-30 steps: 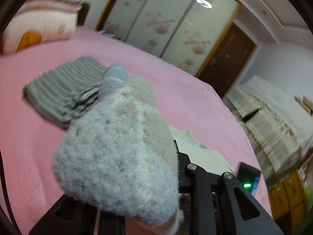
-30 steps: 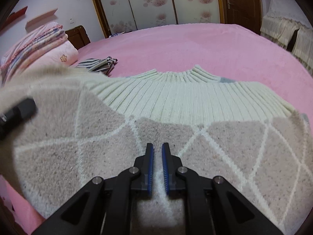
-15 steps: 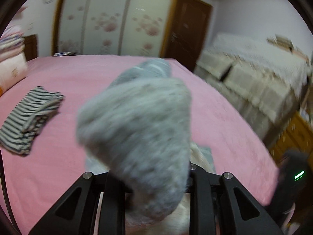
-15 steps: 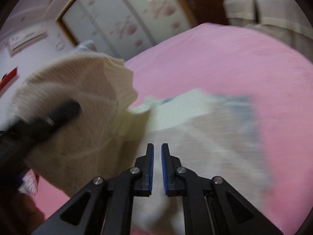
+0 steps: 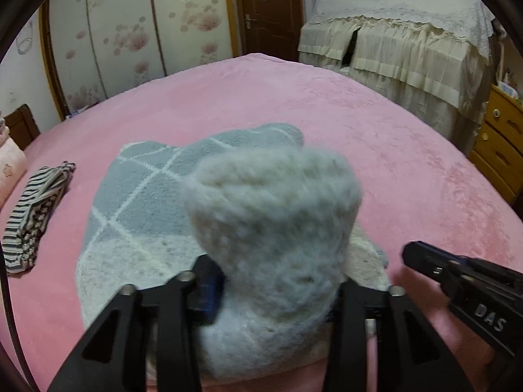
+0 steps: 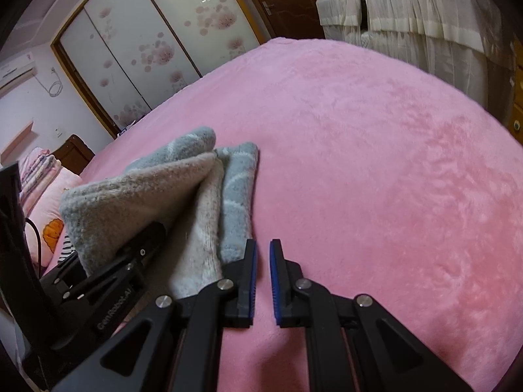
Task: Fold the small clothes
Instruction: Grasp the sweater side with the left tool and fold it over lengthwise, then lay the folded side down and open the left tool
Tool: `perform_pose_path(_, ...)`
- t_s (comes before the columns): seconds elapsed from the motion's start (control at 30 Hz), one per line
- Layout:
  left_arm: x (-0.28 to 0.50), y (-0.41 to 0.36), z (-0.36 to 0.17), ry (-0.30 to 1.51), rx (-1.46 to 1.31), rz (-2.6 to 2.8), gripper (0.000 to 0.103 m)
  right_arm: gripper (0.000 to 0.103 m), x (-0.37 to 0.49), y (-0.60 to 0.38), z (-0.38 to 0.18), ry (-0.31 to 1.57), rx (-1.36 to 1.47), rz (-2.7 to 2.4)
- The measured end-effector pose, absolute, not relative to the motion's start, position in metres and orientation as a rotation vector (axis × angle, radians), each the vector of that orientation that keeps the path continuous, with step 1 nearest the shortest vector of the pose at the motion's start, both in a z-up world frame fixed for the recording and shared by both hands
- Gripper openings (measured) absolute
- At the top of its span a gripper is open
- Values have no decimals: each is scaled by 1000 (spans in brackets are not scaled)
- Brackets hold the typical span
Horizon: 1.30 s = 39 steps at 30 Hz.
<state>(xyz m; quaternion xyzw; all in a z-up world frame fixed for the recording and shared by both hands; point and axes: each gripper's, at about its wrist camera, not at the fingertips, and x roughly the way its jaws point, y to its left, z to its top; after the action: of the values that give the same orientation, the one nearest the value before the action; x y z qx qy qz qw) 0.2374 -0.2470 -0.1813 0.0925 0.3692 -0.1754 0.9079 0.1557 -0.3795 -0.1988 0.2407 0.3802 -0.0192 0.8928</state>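
Observation:
A fuzzy grey-and-beige sweater (image 5: 137,202) with white diamond lines lies folded on the pink bed (image 5: 359,124). A raised fold of it stands between the fingers of my left gripper (image 5: 274,294), whose jaws are opening; the fabric hides the right finger's pad. In the right wrist view the same sweater (image 6: 235,179) sits left of my right gripper (image 6: 263,281), which is shut with nothing in it and hovers over bare bed cover (image 6: 376,163). The left gripper (image 6: 140,245) shows there under the draped fold. The right gripper (image 5: 457,281) appears at the left view's right edge.
A folded striped garment (image 5: 36,209) lies at the left of the bed, near a pillow (image 5: 9,166). Sliding wardrobe doors (image 5: 130,32) stand behind. A second bed with a cream cover (image 5: 408,32) and wooden drawers (image 5: 500,143) are at the right.
Both hands swung across the bed, carrying half of the spread sweater over onto itself. The left jaws have widened around the fold. The right gripper now sits off the sweater, over bare cover.

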Motion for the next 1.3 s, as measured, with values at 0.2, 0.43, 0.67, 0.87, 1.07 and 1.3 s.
perform_pose_path(0.2,226,-237,-166,777,105,-478,69,8,161,-379,-179,770,526,1)
perform_pose_path(0.43,198,-178,-128,784,-126,-540,84,18,159,-379,-151,748,599,56)
perform_pose_path(0.67,193,-106,-133,808,-199,-328,84,41,161,-357,-119,714,609,175)
perform_pose_path(0.87,202,-69,-157,884,-283,-215,84,44,185,-305,-96,748,343,235)
perform_pose_path(1.07,206,-63,-161,890,-310,-224,84,33,203,-266,-104,806,73,162)
perform_pose_path(1.3,209,-72,-161,888,-302,-263,84,12,176,-315,-121,822,259,89)
